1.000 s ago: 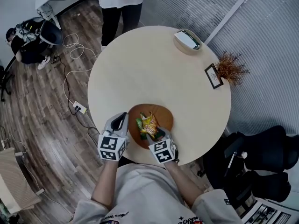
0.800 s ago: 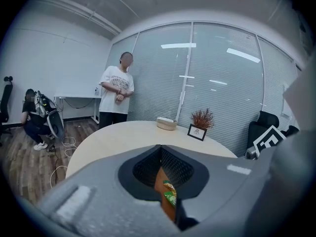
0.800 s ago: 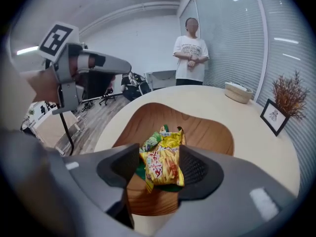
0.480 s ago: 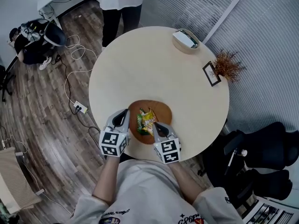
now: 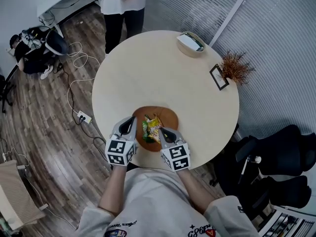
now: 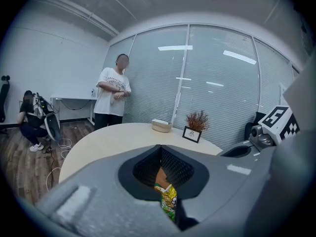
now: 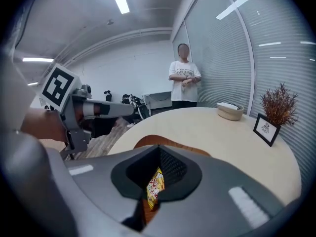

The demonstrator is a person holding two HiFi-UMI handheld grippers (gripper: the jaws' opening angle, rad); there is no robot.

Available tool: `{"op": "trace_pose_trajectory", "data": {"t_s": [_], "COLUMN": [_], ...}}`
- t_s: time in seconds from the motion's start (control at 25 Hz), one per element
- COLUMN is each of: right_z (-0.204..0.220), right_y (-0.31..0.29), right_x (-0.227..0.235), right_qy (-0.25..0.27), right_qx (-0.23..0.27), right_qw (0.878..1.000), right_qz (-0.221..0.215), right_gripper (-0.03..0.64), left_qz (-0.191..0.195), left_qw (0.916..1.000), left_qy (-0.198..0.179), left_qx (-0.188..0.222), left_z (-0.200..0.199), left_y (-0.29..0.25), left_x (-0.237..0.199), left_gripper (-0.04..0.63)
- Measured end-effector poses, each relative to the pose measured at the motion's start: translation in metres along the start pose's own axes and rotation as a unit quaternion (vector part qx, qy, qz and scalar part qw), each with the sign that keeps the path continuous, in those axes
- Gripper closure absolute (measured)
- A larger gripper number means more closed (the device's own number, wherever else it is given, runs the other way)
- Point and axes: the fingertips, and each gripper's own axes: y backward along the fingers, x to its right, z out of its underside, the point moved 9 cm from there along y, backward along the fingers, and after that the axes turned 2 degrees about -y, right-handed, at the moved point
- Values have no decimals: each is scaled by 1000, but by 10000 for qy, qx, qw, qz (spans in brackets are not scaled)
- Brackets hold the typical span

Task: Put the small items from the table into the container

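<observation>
A brown shallow container (image 5: 167,116) sits near the front edge of the round beige table (image 5: 148,73). Yellow and green snack packets (image 5: 151,127) lie in it. My left gripper (image 5: 129,125) hovers at the container's left rim, shut and empty. My right gripper (image 5: 162,132) is at the container's near right rim, also shut with nothing in it. In the left gripper view the gripper (image 6: 161,149) has its tips together, and a green-yellow packet (image 6: 169,201) shows below them. Under the closed gripper (image 7: 159,149) in the right gripper view, a yellow packet (image 7: 154,184) and the container's rim (image 7: 148,141) are visible.
At the table's far right stand a beige basket (image 5: 190,43), a small picture frame (image 5: 217,77) and a dried plant (image 5: 236,65). A person (image 5: 121,4) stands beyond the table. Another person (image 5: 34,41) crouches at the left by cables and a power strip (image 5: 82,117). Black chairs (image 5: 276,162) are at the right.
My right gripper has drawn back and up from the packets in the container, and its jaws have closed empty. The packets stay in the container. The left gripper has kept still.
</observation>
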Motion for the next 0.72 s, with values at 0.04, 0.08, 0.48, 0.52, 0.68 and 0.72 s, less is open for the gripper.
{"op": "trace_pose_trajectory", "data": {"t_s": [0.04,0.08,0.48,0.52,0.68,0.72], "right_z": [-1,-1,-2,-3,-5,-5], "right_y": [0,0,1,2,2,2], "right_x": [0,0,-1,-1,2,2], "right_qy": [-7,-8,-18,-22,-50,-58], "right_qx": [4,8,10,9,20,25], "right_qw": [10000,10000,10000,10000,10000,10000], "right_qz": [-7,-14,-51,-46,-32,-33], "right_gripper": [617,615,617,615,615,617], "left_qz": [2,5,136,140,148,147], "left_qw": [10000,10000,9999,9999,9998,9998], "left_qy": [-3,-6,-79,-79,-86,-90], "left_qx": [1,1,-53,-52,-40,-36], "left_z": [0,0,2,2,0,-1], "left_y": [0,0,-3,-2,-3,-3], "left_x": [1,1,10,10,10,10], "left_gripper": [595,595,595,595,595,595]}}
